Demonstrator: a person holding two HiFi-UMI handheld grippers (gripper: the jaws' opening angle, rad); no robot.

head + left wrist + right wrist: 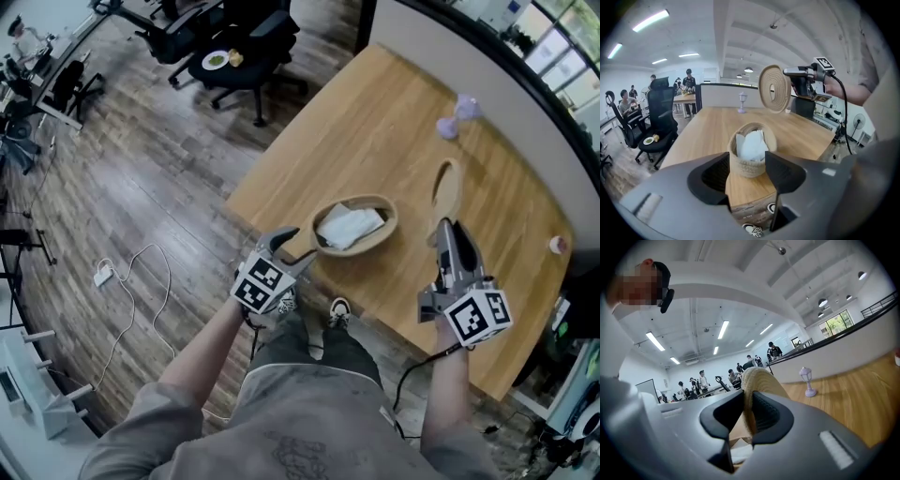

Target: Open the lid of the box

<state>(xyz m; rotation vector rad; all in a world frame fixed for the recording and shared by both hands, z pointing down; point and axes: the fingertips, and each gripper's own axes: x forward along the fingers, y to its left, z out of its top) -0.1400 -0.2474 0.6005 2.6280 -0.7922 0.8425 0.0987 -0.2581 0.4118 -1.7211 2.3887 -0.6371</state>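
The woven box [371,240] stands open close to the near edge of the tabletop [375,122], with a white cloth [350,225] inside. The right gripper [749,416] is clamped on the rim of the round woven lid [447,187] and holds it upright, off the box. The left gripper [747,173] has its jaws apart, just short of the box. A cube with black-and-white square markers [478,316] sits on the right gripper.

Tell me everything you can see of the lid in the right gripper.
The lid is a round, flat disc of pale woven fibre, coiled in a spiral. It is off the basket and stands upright on edge in the air above the wooden table. The right gripper pinches its rim between its jaws; nothing else touches it.
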